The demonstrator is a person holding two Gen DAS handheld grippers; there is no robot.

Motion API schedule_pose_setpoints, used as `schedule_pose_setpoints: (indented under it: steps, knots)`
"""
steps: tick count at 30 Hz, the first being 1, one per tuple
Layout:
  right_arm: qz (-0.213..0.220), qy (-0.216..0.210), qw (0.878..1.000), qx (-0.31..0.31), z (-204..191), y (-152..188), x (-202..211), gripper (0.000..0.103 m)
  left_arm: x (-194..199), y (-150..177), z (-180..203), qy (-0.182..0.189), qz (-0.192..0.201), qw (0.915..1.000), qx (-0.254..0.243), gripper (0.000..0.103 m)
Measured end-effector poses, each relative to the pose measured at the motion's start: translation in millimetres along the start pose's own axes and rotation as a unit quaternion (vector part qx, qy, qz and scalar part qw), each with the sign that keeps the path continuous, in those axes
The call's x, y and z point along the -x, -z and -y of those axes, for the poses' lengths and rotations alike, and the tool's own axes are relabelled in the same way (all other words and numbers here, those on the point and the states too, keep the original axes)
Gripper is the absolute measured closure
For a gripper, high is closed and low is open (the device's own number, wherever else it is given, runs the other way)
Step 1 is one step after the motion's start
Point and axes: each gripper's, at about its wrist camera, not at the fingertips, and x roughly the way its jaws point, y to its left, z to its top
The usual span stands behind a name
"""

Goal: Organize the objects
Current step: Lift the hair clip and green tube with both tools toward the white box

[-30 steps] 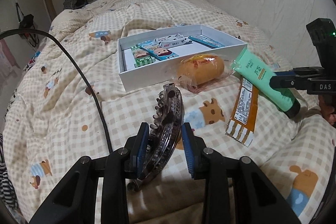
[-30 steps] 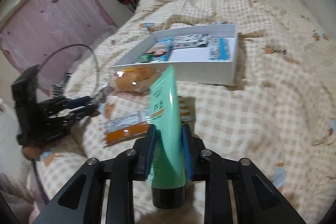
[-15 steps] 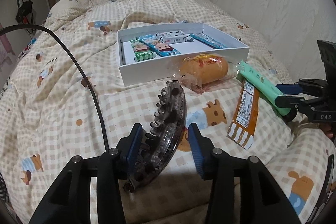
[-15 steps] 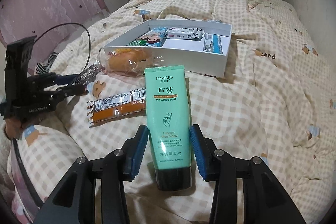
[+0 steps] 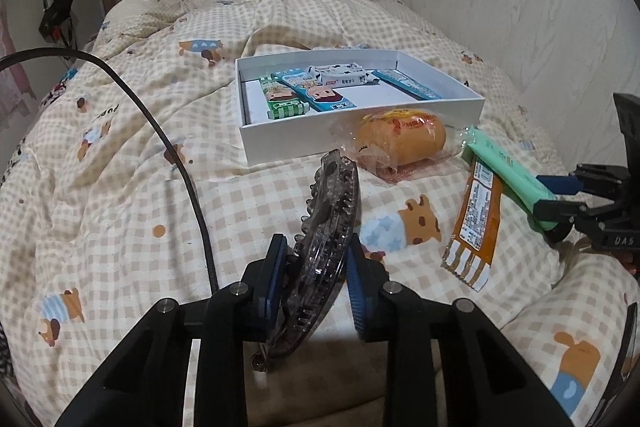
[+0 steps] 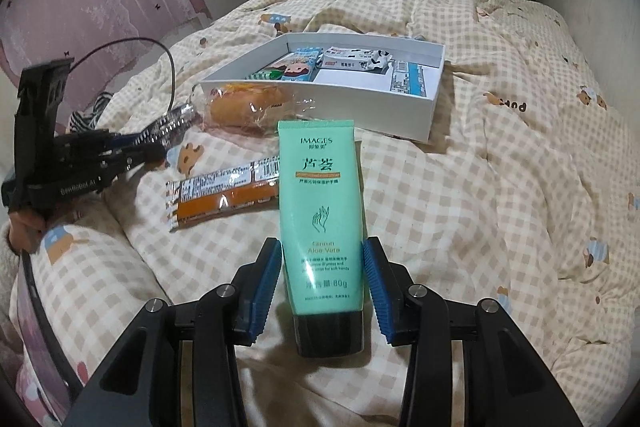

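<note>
A clear dark toothed hair clip [image 5: 332, 219] stands tilted on the checked quilt. My left gripper [image 5: 316, 247] is closing on it, and both blue pads touch its sides. A mint-green hand cream tube [image 6: 320, 187] with a black cap lies flat, label up, between the fingers of my right gripper [image 6: 322, 247]. Those pads sit close beside the tube without squeezing it. The white box [image 5: 360, 143] beyond holds several snack packs. The left gripper [image 6: 136, 147] also shows in the right wrist view, and the right gripper [image 5: 556, 195] in the left wrist view.
A wrapped bread roll [image 5: 400, 139] leans against the box's front wall. An orange snack bar [image 5: 476, 223] lies beside the tube. A black cable [image 5: 180, 155] crosses the quilt at left. A pale wall [image 5: 520, 7] runs along the bed's right side.
The left jaws spread off the hair clip, then came back onto it. The right jaws widened, and the tube went from edge-on in the grip to flat on the quilt.
</note>
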Motion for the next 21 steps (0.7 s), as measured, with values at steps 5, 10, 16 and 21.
schedule_pose_setpoints:
  steps: [5, 10, 16, 21]
  knots:
    - [0.009, -0.013, 1.0, 0.003, -1.4, 0.4, 0.6, 0.036, 1.9, 0.0, -0.7, 0.0, 0.005, 1.0, 0.003, 0.073]
    - [0.011, -0.011, 1.0, 0.023, -9.9, 1.1, -0.8, 0.017, 0.6, 1.5, 2.0, -0.005, 0.002, 1.0, -0.003, 0.073]
    - [-0.006, -0.023, 1.0, 0.015, -9.3, 5.0, -8.9, 0.019, 1.1, 2.9, 3.0, -0.006, 0.002, 1.0, -0.004, 0.073]
    - [-0.022, -0.028, 0.999, 0.018, -12.5, 8.7, -11.6, 0.06, -1.6, 4.0, 6.2, -0.012, -0.006, 0.9999, -0.007, 0.073]
